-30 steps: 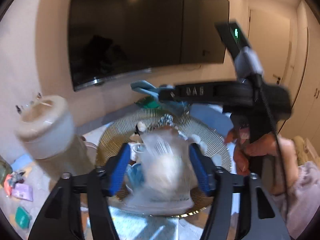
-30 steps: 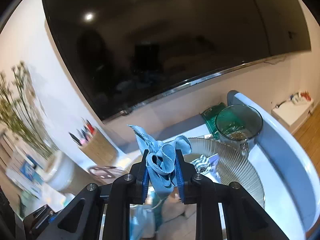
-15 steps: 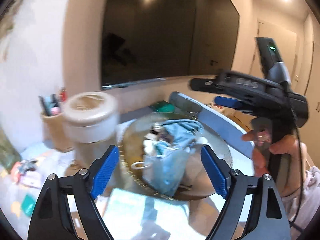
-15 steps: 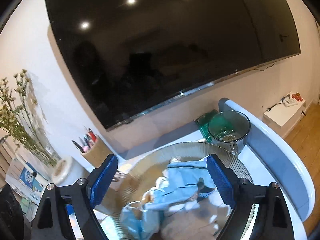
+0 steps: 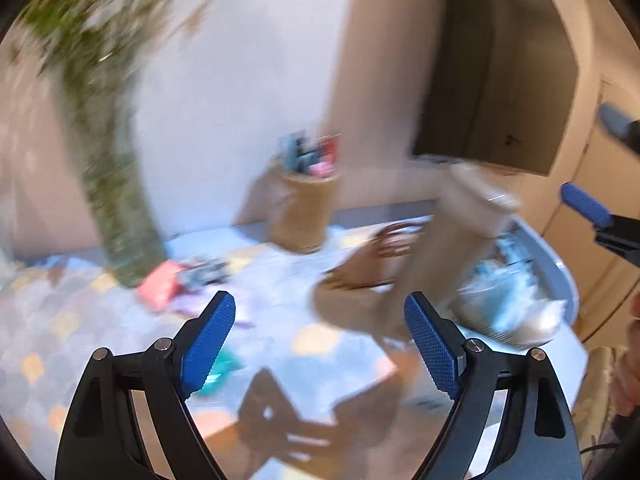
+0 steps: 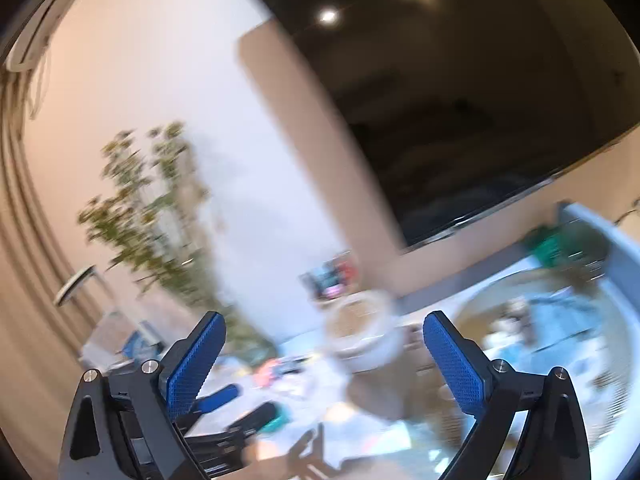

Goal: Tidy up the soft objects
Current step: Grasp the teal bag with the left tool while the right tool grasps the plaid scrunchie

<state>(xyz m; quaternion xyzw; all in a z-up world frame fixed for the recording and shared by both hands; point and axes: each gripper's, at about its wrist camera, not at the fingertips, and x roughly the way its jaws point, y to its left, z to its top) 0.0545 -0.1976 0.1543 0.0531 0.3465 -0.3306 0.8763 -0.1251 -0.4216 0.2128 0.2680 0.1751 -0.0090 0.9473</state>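
Both views are smeared by motion. The gold ribbed bowl (image 5: 494,334) sits at the right of the table and holds a pile of soft things (image 5: 512,300), light blue and white. In the right wrist view the blue cloth (image 6: 560,312) lies inside the bowl (image 6: 608,392). My left gripper (image 5: 319,312) is open and empty over the patterned tablecloth, left of the bowl. My right gripper (image 6: 325,324) hangs above the table with its jaws opening and nothing between them. One of its blue pads (image 5: 586,204) shows at the right edge of the left wrist view.
A beige lidded jar (image 5: 452,240) stands beside the bowl, a wicker pen holder (image 5: 304,208) behind it. A vase of green stems (image 5: 120,220) is at the left, small red (image 5: 160,286) and teal (image 5: 218,368) items lie on the cloth. A green glass (image 6: 576,248) stands behind the bowl.
The right gripper let go of the blue cloth, which now lies in the bowl. The left gripper released the clear bag into the bowl. Both have swung left, away from the bowl.
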